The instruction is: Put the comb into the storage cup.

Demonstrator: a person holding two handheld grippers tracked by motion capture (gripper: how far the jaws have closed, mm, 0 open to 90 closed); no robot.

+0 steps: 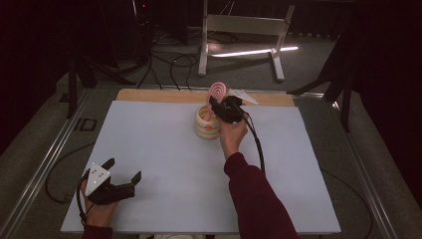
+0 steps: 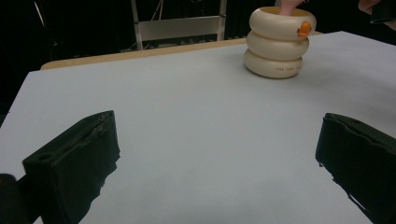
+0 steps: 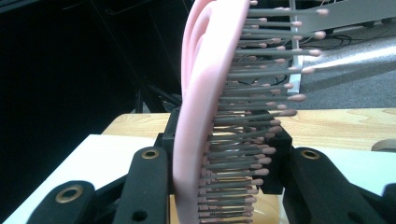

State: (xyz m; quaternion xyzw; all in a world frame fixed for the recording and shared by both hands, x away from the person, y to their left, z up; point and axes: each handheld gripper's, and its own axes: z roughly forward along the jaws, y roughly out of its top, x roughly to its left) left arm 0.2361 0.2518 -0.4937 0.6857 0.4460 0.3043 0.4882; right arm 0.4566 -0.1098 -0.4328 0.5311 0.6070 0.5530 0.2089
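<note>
A pink hairbrush stands upright with its lower end in a cream holder shaped like three stacked rings, at the far middle of the table. My right gripper is shut on the brush just above the holder's rim. In the right gripper view the brush sits edge-on between the two black jaws of that gripper, bristles pointing right. My left gripper rests open near the table's front left corner. The left gripper view shows its jaws wide apart, with the holder far ahead.
The white table sheet lies bare between the two hands. A wooden strip runs along the far edge. A small orange piece sits on the holder's top ring. A metal stand and cables lie on the floor beyond.
</note>
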